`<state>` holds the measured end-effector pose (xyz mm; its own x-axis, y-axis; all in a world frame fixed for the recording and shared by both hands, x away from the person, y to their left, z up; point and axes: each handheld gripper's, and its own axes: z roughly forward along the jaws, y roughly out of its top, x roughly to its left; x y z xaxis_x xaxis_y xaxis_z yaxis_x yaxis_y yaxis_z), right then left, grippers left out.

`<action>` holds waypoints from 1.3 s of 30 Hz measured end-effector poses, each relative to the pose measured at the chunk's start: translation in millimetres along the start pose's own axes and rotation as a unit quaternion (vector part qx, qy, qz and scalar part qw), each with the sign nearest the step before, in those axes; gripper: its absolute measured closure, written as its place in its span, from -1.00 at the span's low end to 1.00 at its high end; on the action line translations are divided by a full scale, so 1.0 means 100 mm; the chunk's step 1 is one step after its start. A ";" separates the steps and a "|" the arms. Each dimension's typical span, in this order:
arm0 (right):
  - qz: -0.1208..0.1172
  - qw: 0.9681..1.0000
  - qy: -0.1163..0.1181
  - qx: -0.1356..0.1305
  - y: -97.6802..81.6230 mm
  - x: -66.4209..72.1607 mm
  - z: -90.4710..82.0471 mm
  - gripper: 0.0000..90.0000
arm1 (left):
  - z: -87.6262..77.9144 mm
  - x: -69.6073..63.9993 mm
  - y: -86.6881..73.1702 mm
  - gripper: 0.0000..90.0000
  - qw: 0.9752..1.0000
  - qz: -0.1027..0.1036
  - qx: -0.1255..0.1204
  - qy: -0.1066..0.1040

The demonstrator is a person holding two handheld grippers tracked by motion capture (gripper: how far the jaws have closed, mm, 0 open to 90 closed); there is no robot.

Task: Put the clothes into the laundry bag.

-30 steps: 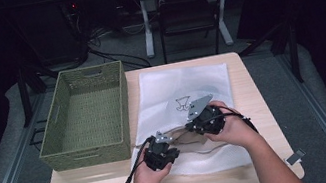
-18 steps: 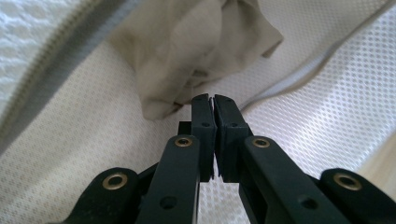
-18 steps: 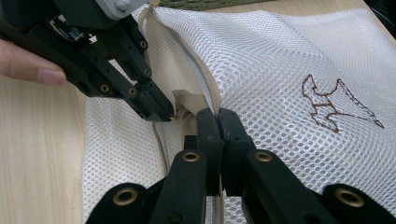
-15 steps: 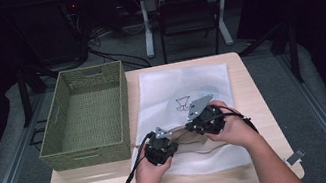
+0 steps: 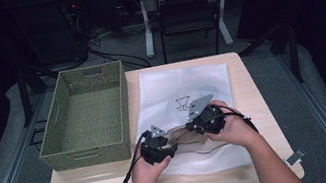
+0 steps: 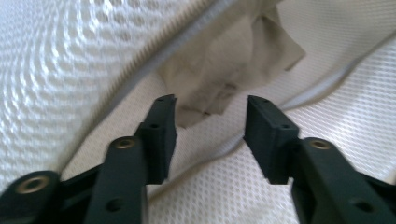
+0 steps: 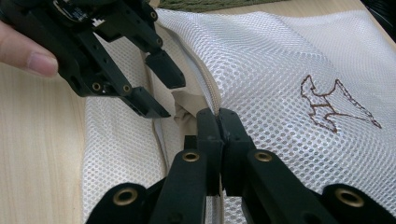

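My right gripper [image 7: 218, 114] pinches the mesh bag's [image 7: 280, 70] zipper edge. My left gripper [image 6: 210, 126], jaws just parted, holds nothing; beige cloth [image 6: 233, 56] sits just ahead inside the bag.

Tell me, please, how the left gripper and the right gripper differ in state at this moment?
The left gripper has just been opening, its jaws apart by the beige cloth; the right gripper is shut on the mesh bag's zipper edge. Both work at the bag's opening.
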<state>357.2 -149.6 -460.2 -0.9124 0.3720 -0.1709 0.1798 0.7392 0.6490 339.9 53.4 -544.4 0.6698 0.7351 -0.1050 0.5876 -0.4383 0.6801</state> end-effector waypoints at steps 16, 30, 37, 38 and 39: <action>0.001 1.000 0.004 0.000 -0.01 -0.01 0.01 0.98 | 0.29 -0.01 0.06 0.77 1.000 -0.003 0.022 -0.008; 0.004 1.000 0.007 -0.002 -0.02 -0.02 0.00 0.98 | 0.32 0.04 0.21 0.86 1.000 -0.027 0.008 -0.007; 0.004 1.000 0.011 -0.003 -0.02 -0.02 0.01 0.98 | 0.37 0.07 0.29 0.87 0.999 -0.034 0.007 -0.004; 0.004 1.000 0.011 -0.003 -0.02 -0.02 0.00 0.98 | 0.38 0.07 0.31 0.87 0.999 -0.041 0.004 -0.003; 0.004 1.000 0.012 -0.003 -0.02 -0.02 0.00 0.98 | 0.39 0.07 0.32 0.87 0.999 -0.040 0.003 -0.003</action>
<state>358.9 -151.4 -461.1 -0.9197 0.3636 -0.1481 0.1842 0.7328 0.6551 380.9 24.5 -552.0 0.6240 0.7643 -0.1627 0.6412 -0.3818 0.6656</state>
